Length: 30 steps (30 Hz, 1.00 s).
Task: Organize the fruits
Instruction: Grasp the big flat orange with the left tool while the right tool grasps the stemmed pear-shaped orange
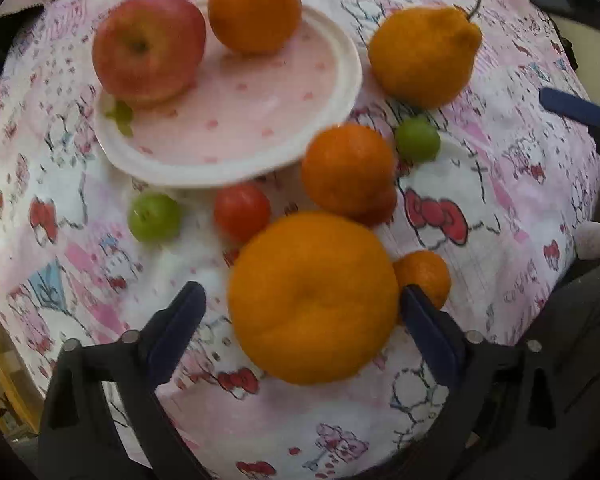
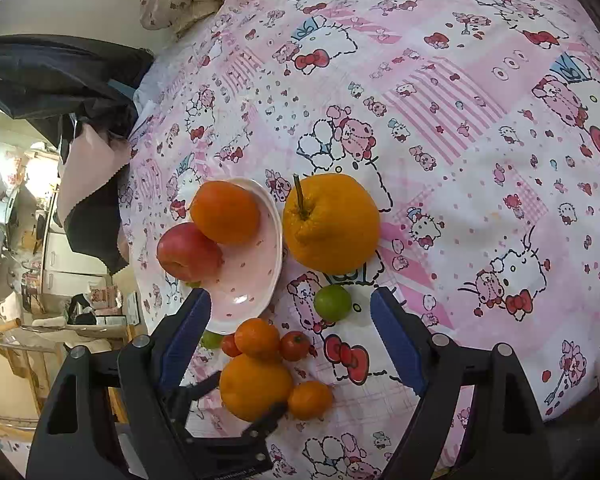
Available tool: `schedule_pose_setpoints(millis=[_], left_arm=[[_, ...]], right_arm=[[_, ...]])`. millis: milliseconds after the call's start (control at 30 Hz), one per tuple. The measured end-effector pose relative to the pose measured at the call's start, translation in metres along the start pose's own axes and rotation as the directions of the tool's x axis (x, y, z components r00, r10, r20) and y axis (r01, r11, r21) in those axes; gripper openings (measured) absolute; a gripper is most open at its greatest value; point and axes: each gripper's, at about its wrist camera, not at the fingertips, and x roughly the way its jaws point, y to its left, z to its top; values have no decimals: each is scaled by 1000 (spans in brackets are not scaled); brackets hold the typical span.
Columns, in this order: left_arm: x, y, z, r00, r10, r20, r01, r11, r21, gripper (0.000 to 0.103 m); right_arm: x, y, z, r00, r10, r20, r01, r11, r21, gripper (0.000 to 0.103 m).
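Fruits lie on a pink cartoon-print bedsheet (image 2: pixel 440 92): a red apple (image 1: pixel 148 46) and round orange (image 1: pixel 255 6) on the pink white-rimmed plate (image 1: pixel 340 76), others beside it. Left claw (image 1: pixel 300 312) straddles a big orange citrus (image 1: pixel 312 300), one pad touching, the other clear; right claw (image 2: pixel 290 312) hangs released above the fruits

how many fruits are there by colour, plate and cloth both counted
orange: 5, e.g. the large orange between the left gripper fingers
red: 3, the apple and 2 small red fruits
green: 2 small green fruits
total: 10
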Motion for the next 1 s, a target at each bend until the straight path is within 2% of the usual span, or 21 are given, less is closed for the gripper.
schedule_pose_setpoints(millis=[33,367,500,600,700,867,1000], left_arm=[[1,-1,1,1000,-30,-10,30,1000,7,81],[-12,-10,-7,1000,-25,3,25,999,48,75],[-45,-11,-20,997,-78,29,77,997,31,75],[-77,-5,-27,991,-96,94,94,995,29,75],[-101,12,-27,983,-93,161,97,995,-16,75],[-128,53,-21,962,-44,270,83,988,-133,75],[-131,80,-20,957,12,291,50,977,-206,75]], right_arm=[[2,1,0,1000,-3,-2,3,1000,-2,85],[10,4,4,1000,-15,-5,15,1000,-4,85],[6,2,4,1000,-1,6,1,1000,6,85],[3,-2,5,1000,9,16,-9,1000,27,85],[2,-4,7,1000,10,26,-11,999,39,85],[4,-9,11,999,-9,43,5,997,82,85],[14,-12,15,998,-46,40,41,992,116,85]])
